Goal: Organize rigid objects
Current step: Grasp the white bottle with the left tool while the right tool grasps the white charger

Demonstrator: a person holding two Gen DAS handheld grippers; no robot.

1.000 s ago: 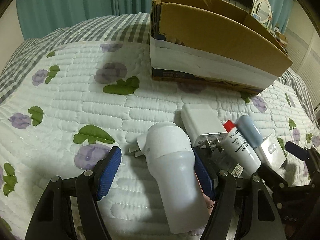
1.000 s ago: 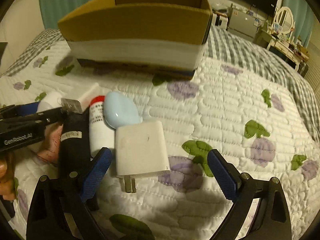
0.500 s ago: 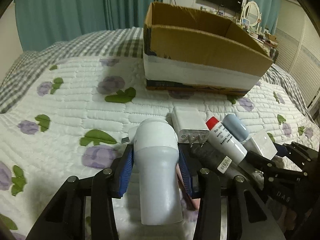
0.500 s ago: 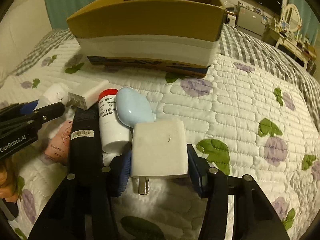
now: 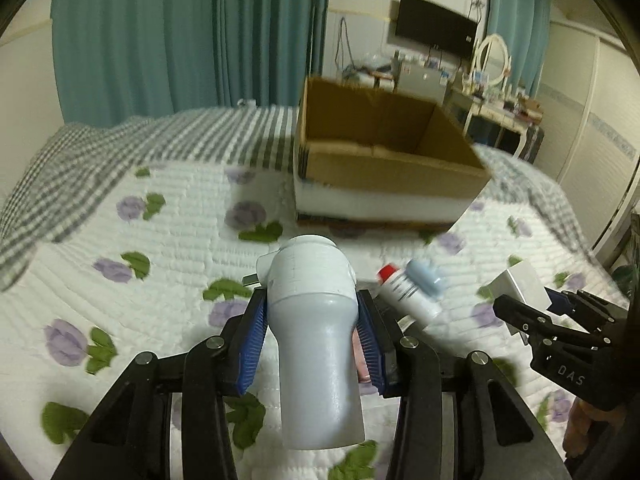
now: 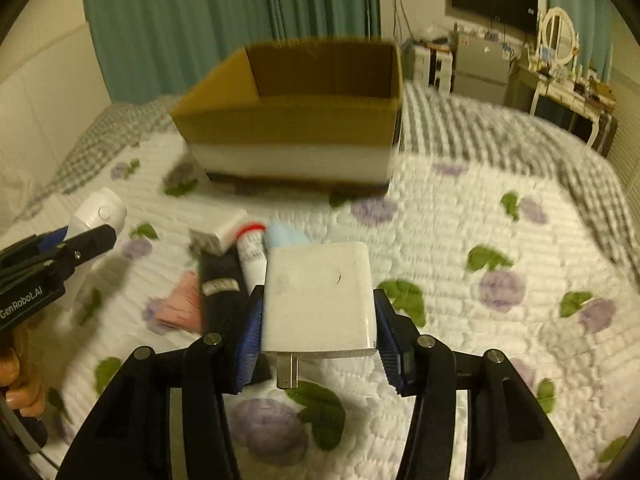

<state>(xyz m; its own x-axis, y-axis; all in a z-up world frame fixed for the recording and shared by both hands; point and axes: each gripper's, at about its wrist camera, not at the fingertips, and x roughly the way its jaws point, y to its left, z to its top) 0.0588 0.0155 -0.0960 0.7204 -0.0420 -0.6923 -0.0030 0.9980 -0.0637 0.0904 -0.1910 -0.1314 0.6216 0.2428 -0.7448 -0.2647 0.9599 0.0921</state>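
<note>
My left gripper [image 5: 310,316] is shut on a white, bottle-shaped plug-in device [image 5: 316,340], and its blue pads press on both sides of the device's neck above the quilt. In the right wrist view that device [image 6: 102,210] sticks out of the left gripper [image 6: 76,246] at the far left. My right gripper [image 6: 318,320] is shut on a square white charger [image 6: 320,296], prongs pointing back at the camera. The charger [image 5: 522,284] also shows at the right of the left wrist view. An open cardboard box [image 6: 292,128] stands farther back on the bed.
On the flowered quilt [image 6: 460,240] lie a red-capped white tube [image 6: 250,252], a light blue rounded item [image 6: 280,236], another white adapter [image 6: 224,232], a black oblong item [image 6: 222,284] and a pink packet [image 6: 180,300]. A dresser and TV line the far wall.
Both grippers went from wide open to shut, the left on the plug-in device and the right on the square charger. Both have since risen off the quilt, and the box's inside now shows.
</note>
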